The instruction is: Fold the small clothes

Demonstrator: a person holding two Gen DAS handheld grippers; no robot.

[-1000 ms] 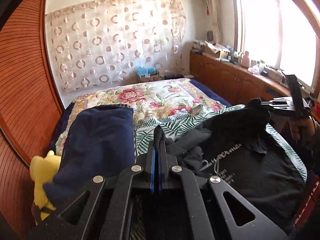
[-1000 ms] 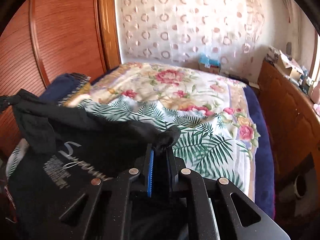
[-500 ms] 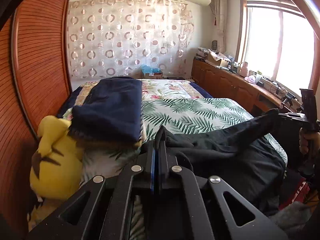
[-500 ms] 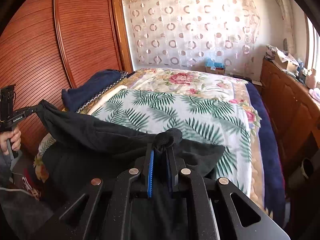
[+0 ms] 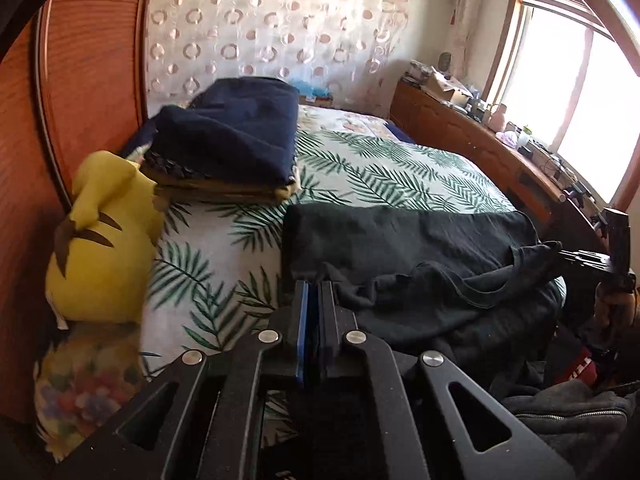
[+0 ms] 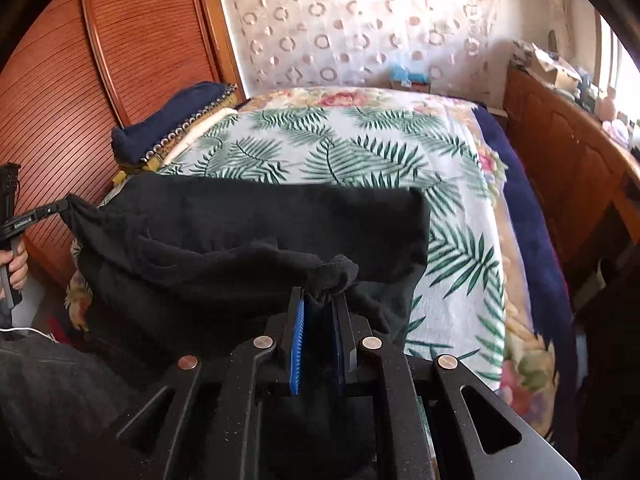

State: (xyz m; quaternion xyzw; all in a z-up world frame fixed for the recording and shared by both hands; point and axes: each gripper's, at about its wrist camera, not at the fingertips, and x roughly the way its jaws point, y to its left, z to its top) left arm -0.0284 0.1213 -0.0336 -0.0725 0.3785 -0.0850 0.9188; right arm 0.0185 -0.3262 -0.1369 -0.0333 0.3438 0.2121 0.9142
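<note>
While the black T-shirt (image 6: 256, 232) lies folded across the near end of the palm-leaf bedspread (image 6: 360, 152), left tongs (image 5: 314, 286) pinch one corner and right tongs (image 6: 322, 298) pinch a bunched corner. Folded navy garment (image 5: 240, 136) rests beside a yellow plush toy (image 5: 100, 236).
</note>
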